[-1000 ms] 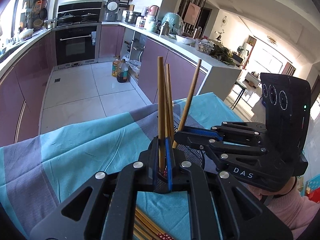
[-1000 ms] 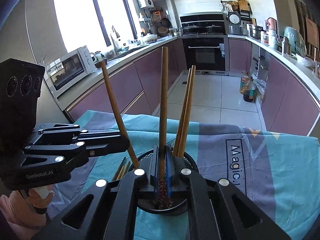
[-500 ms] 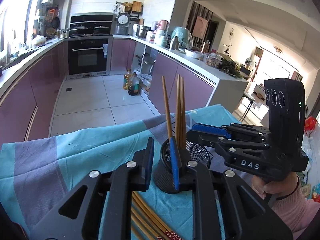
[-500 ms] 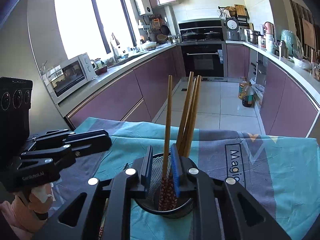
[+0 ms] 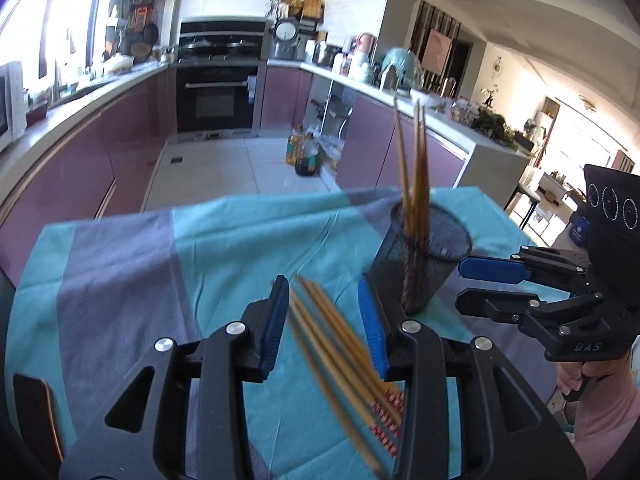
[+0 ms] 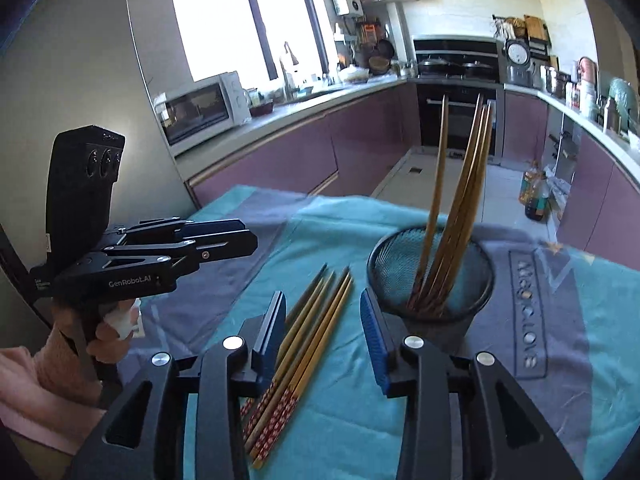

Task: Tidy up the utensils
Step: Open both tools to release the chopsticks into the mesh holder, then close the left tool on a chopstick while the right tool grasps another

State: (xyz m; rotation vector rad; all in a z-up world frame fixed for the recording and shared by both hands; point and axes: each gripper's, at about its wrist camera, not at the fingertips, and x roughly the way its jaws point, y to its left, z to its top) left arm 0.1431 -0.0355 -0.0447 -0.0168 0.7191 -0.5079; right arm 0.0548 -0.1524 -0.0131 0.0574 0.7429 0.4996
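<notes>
Both hand-held grippers, left (image 5: 324,316) and right (image 6: 322,330), are angled downward beside the mesh cup (image 6: 430,280), jaws opening with nothing gripped. Four chopsticks (image 6: 452,204) are stood in the cup; loose chopsticks (image 6: 308,336) are laid on the teal-clothed surface (image 6: 600,340). Purple kitchen cabinets (image 6: 300,148) are seen beyond.

Black mesh holder (image 6: 430,280) is standing upright on the cloth-covered worktop, with 4 wooden chopsticks (image 6: 464,200) standing in it, patterned ends down, tips leaning apart above the rim. Same holder (image 5: 420,256) is showing in the left wrist view. Loose chopsticks (image 6: 304,336) are lying flat on the cloth just beside the holder, roughly parallel, red-patterned ends toward the camera; about 5, exact count is unclear.
</notes>
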